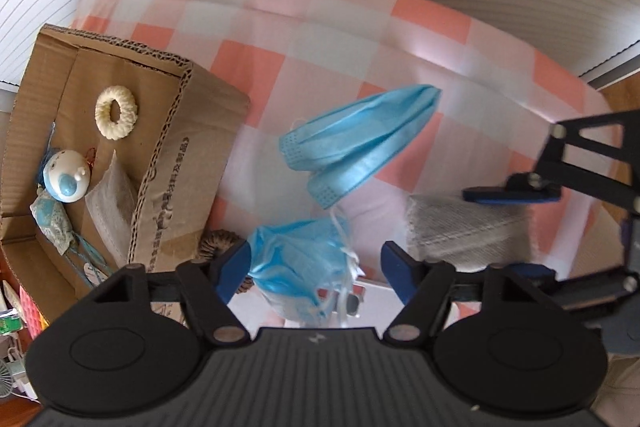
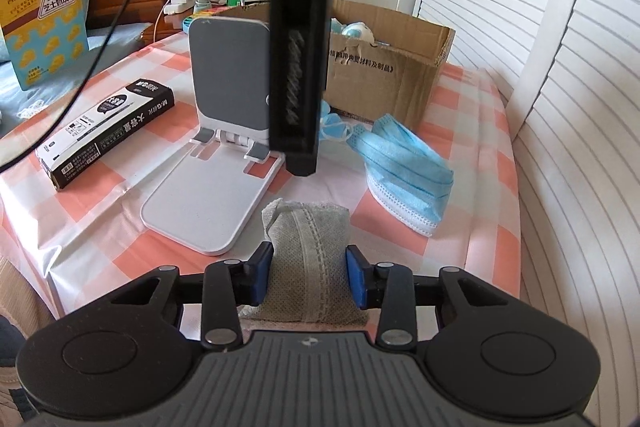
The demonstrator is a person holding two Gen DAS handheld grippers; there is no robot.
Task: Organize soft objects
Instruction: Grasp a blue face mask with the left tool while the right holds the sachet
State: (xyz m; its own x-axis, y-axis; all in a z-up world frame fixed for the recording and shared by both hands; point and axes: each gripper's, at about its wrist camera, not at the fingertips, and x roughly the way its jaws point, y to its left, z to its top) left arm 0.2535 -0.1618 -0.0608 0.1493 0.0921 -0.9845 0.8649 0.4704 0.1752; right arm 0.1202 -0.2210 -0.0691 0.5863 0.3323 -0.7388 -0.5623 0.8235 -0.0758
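My left gripper [image 1: 316,263] is open above the checked table, with a crumpled blue face mask [image 1: 300,267] lying between its fingers on the cloth. A stack of blue masks [image 1: 356,139] lies beyond it and also shows in the right wrist view [image 2: 404,171]. My right gripper [image 2: 308,275] is shut on a grey mesh sachet [image 2: 308,255] resting on the table; it also shows in the left wrist view [image 1: 460,231]. The cardboard box [image 1: 168,155] at left holds a cream ring [image 1: 117,111], a round white-and-blue toy [image 1: 66,175], a pouch and another sachet.
A white phone stand [image 2: 224,163] and a black pen box [image 2: 106,137] sit on the checked cloth [image 2: 472,227]. The left gripper's body [image 2: 296,39] hangs in front of the box [image 2: 384,75]. A yellow snack bag [image 2: 42,23] stands at far left. Slatted shutters line the right.
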